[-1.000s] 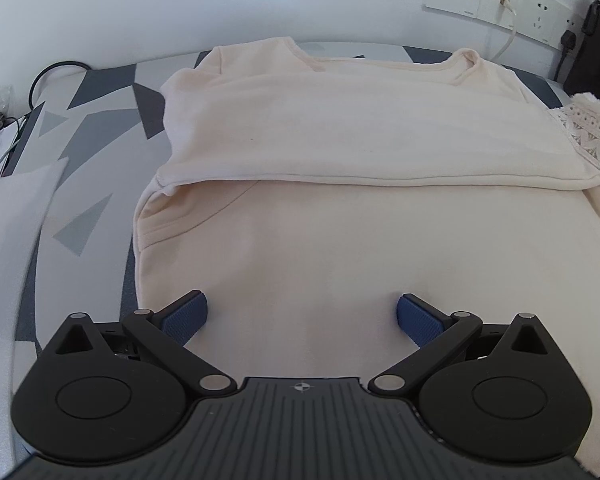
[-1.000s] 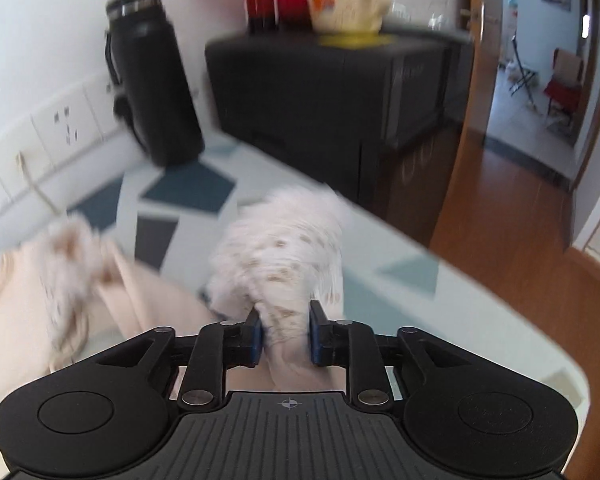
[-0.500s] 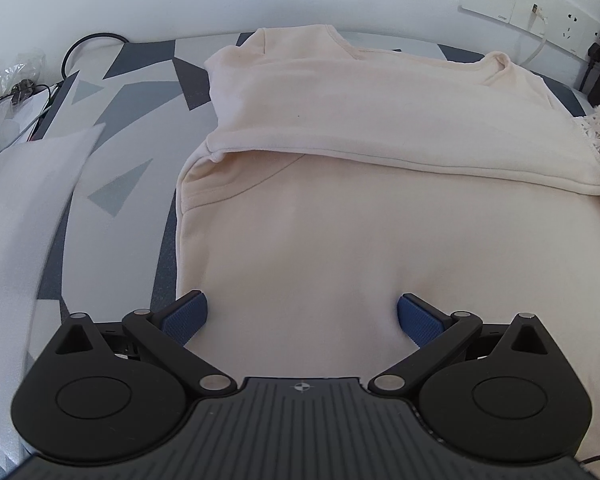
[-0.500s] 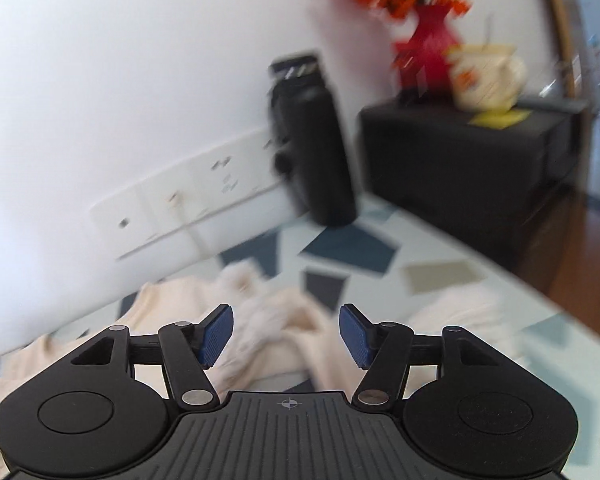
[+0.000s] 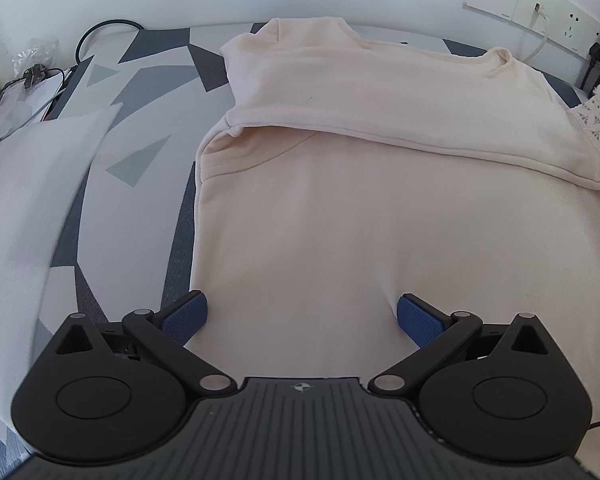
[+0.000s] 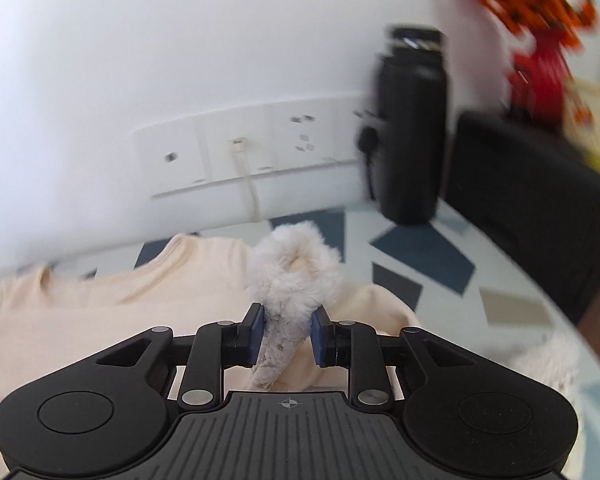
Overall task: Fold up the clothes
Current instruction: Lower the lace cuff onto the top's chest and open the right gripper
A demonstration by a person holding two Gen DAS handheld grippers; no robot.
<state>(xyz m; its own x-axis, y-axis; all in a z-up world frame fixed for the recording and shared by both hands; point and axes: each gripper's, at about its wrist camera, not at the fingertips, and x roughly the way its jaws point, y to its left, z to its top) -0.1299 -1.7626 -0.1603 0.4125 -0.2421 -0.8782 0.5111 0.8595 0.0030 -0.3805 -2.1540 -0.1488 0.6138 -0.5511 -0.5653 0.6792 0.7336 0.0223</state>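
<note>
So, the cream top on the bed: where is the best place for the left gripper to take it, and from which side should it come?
Probably the near-left edge of the cream top, by the open left gripper. That edge lies flat against the patterned bed cover with bare cover beside it, so come low from the left. The right gripper is closing on the fluffy lace cuff.

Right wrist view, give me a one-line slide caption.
Right gripper closing on the top's fluffy cuff, black flask behind.
</note>
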